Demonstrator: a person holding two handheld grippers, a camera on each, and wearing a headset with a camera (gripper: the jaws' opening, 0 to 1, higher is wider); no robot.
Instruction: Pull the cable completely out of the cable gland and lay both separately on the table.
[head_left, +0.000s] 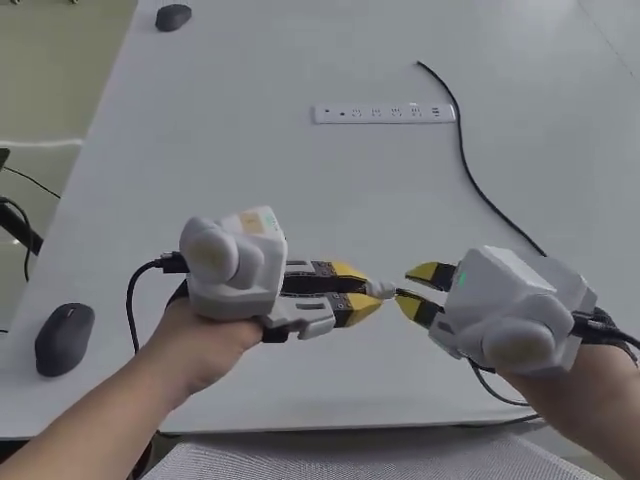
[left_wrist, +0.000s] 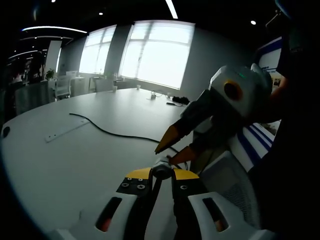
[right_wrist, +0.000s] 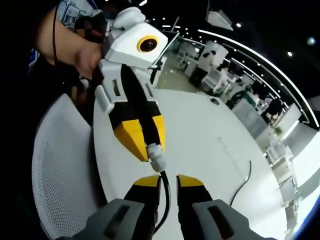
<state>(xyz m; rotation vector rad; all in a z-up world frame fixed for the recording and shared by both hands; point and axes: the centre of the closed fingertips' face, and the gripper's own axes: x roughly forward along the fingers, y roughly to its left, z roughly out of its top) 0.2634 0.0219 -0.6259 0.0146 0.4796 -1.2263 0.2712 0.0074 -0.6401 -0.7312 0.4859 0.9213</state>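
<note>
- left gripper (head_left: 364, 292), near left of the work, is clenched on the grey cable gland (head_left: 381, 290); the gland protrudes from its yellow jaw tips toward the right, so the body is anchored for a pull
- right gripper (head_left: 408, 288), near right, faces it tip to tip; its jaws stand parted and straddle the black cable (right_wrist: 165, 192) just behind the gland; no pinch on the cable can be confirmed
- the cable is in the gland; it leaves the gland's end and runs back between the right jaws in a loose curve, not taut
- both items are held in the air above the near edge of the white table (head_left: 300, 190); nothing is laid down yet
- judgement: extraction is not complete; the right jaws need to close on the cable close to the gland, then draw right along the gland's axis while the left holds firm
- risk: a thin, slack cable may slip through a loose grip
- power strip (head_left: 385, 113) lies far centre and a computer mouse (head_left: 63, 338) near left, both well apart from the work
</note>
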